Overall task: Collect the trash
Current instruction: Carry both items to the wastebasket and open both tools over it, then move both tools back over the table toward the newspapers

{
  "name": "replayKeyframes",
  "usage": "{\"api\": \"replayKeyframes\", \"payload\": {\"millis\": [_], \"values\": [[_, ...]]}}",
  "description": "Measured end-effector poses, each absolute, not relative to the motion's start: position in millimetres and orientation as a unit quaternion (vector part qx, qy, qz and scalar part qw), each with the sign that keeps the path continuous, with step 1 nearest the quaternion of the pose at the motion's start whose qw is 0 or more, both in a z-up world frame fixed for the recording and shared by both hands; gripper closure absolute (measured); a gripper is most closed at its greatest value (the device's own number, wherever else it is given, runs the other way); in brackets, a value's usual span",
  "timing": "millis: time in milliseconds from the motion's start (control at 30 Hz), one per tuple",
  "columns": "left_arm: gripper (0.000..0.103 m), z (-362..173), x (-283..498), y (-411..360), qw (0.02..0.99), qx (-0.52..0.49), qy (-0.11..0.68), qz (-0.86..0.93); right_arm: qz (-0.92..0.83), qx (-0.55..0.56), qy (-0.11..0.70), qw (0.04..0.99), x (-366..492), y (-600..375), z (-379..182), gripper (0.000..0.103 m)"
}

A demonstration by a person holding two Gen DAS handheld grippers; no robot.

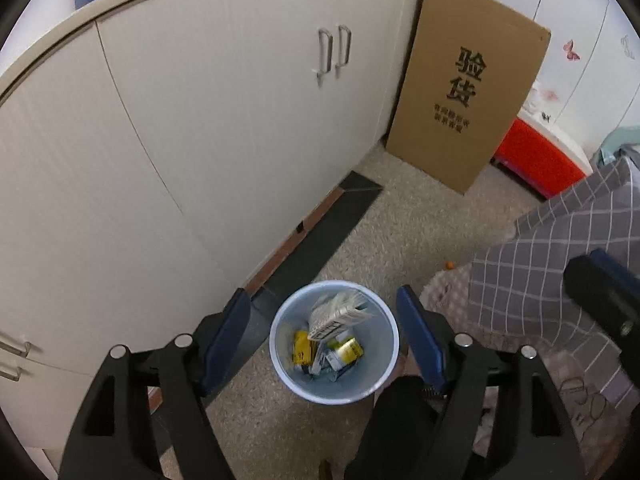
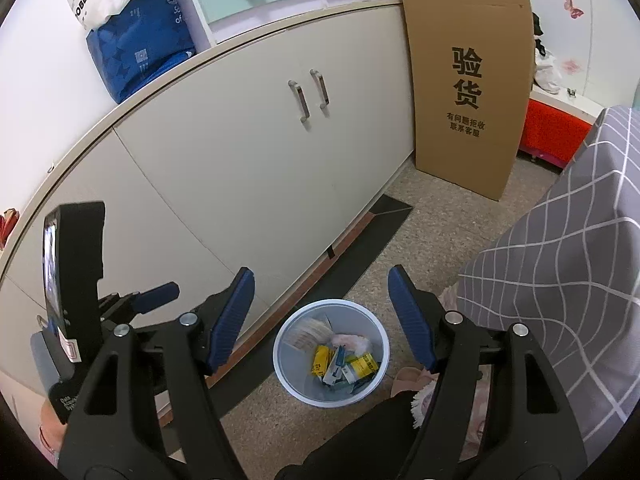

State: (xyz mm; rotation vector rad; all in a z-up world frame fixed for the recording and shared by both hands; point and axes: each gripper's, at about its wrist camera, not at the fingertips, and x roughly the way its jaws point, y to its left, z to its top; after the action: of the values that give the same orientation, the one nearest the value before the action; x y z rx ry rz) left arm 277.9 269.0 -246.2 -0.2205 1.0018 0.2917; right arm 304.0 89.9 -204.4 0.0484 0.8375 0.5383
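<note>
- Below and between the blue fingers of both tongs stands the trash bin (image 1: 334, 343), a pale round pail on the speckled floor (image 1: 400, 216); in the right wrist view it sits in the same place, just under the gap between the fingers.
- Inside the bin lie several bits of trash: a white printed carton (image 1: 340, 314) on top, a yellow packet (image 1: 301, 347) lower down to the left-finger side, and a yellow-and-blue box (image 1: 347, 351) toward the right-finger side.
- The left tongs (image 1: 324, 316) are spread wide with nothing between the fingers; they hang above the bin, not touching it.
- The right tongs (image 2: 322, 300) are likewise spread apart and hold nothing, also poised over the bin.
- Judging from this, a good share of the collecting looks done: the trash shown is already in the bin, and no piece is in either grasp.
- On the floor near the tongs I see no clear loose trash; a small orange speck (image 1: 449, 265) lies off to the right of the left tongs, too small to name.
- Beyond the fingertips, a white cabinet (image 2: 240, 152) runs along the left, with a tall cardboard box (image 2: 466, 92) leaning at its far end.
- To the right of both tongs hangs a grey checked bedcover (image 2: 568, 248).
- What remains, if anything, lies outside these views.
</note>
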Motion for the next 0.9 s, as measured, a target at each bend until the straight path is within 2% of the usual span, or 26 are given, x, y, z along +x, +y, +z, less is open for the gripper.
{"api": "replayKeyframes", "payload": {"millis": [200,500,900], "values": [[0.03,-228.5,267.1,259.8,0.87,-0.095,0.464,0.14,0.257,0.033,0.39,0.884,297.6,78.1,-189.4,0.034],[0.029,-161.8,245.4,229.5,0.903,-0.099,0.397,0.133,0.253,0.055,0.347,0.901,279.4,37.9,-143.8,0.034],[0.025,-93.8,242.8,106.7,0.937,-0.041,0.343,0.046,0.183,0.121,0.297,0.929,266.5,-98.2,-97.2,0.032]]}}
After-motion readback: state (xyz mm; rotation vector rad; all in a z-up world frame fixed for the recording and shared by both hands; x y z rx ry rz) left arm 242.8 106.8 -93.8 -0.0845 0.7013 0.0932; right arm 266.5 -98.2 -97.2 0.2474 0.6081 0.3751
